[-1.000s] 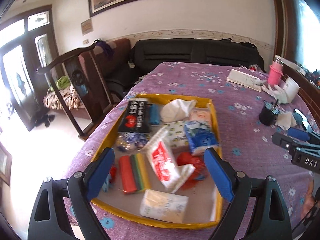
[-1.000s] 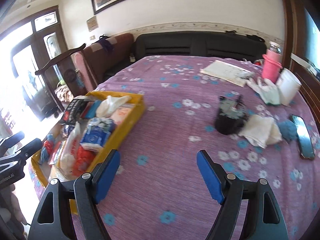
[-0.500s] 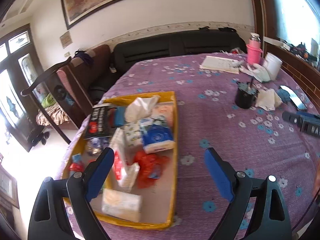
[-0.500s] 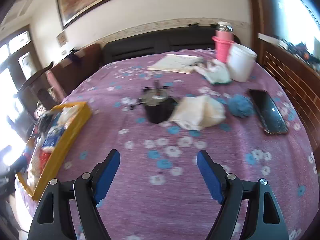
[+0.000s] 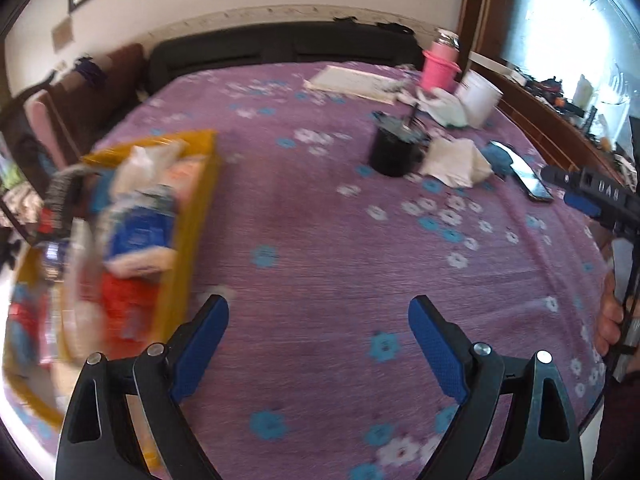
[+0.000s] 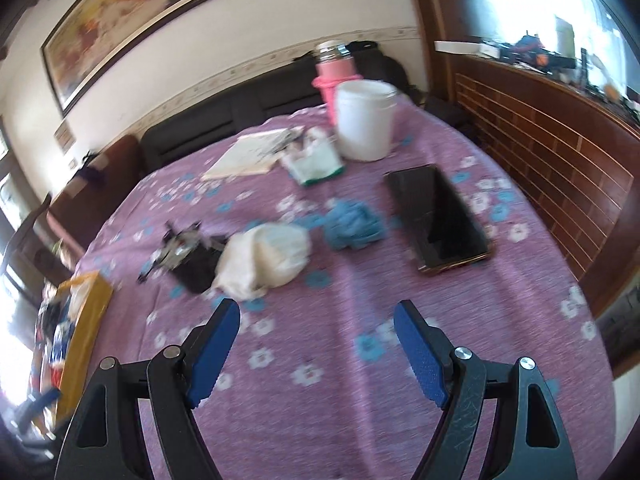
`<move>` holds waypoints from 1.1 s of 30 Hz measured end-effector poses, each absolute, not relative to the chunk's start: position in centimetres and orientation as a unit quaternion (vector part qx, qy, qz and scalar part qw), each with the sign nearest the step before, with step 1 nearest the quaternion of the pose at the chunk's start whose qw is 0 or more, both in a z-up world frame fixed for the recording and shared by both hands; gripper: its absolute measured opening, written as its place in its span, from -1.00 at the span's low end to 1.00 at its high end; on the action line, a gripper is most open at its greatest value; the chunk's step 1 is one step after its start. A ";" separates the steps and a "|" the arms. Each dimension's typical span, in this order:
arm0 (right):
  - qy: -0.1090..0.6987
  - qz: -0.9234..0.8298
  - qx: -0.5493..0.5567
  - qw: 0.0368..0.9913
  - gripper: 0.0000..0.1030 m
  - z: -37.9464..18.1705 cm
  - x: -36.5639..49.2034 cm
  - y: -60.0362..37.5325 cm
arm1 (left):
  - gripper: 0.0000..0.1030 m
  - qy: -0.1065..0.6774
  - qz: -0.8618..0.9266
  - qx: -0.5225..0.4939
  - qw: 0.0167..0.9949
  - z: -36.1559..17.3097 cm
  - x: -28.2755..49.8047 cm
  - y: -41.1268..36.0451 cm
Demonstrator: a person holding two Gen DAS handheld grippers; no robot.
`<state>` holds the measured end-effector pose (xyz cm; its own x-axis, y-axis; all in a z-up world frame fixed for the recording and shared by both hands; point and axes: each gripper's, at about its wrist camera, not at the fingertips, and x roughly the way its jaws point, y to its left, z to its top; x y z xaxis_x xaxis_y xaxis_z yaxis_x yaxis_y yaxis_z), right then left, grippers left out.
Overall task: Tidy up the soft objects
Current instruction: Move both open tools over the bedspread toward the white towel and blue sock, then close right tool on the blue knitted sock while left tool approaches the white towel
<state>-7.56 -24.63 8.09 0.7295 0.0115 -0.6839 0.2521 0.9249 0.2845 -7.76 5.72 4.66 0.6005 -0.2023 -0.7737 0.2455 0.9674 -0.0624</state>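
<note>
Two grippers are hanging above the purple flowered tablecloth point(image 5: 320, 264), and neither is carrying anything. The left gripper point(image 5: 318, 332) is holding its blue pads wide apart with only cloth showing between them; the right gripper point(image 6: 316, 340) is also standing open and empty, a little less wide. Open, empty jaws suit a reach for a first pickup rather than a delivery.

The soft things are sitting in two groups. A yellow tray point(image 5: 196, 216) at the table's left edge is already holding packets and tissue packs, blurred here, so their exact arrangement is hard to read. Loose on the cloth, well apart from the tray, a crumpled white cloth point(image 6: 268, 256) is leaning against a black cup point(image 6: 192, 264), and a blue puff point(image 6: 352, 224) is lying just beside it, near a black phone point(image 6: 436, 216).

The right gripper is pointing toward that loose group, which is probably what it is going for, since those pieces are lying outside the tray. A white tub point(image 6: 366, 120) and a pink bottle point(image 6: 336, 76) are standing at the far end, beside a paper pad point(image 6: 248, 156).

The person's hand point(image 5: 612, 320) is gripping the right tool's handle at the edge of the left view.
</note>
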 end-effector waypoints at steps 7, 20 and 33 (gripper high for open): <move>0.366 -0.083 0.201 0.905 0.61 8.0 -5.9 -26.8 | 0.77 0.458 -0.143 -0.015 0.877 1.0 -5.7 5.2; 0.377 -0.082 0.135 0.912 0.61 7.6 2.1 -23.4 | 1.00 0.454 -0.183 -0.087 0.868 0.8 -5.2 6.8; 0.427 -0.134 0.069 0.892 0.41 3.5 6.0 -25.0 | 1.00 0.454 -0.180 -0.082 0.869 0.8 -5.2 6.9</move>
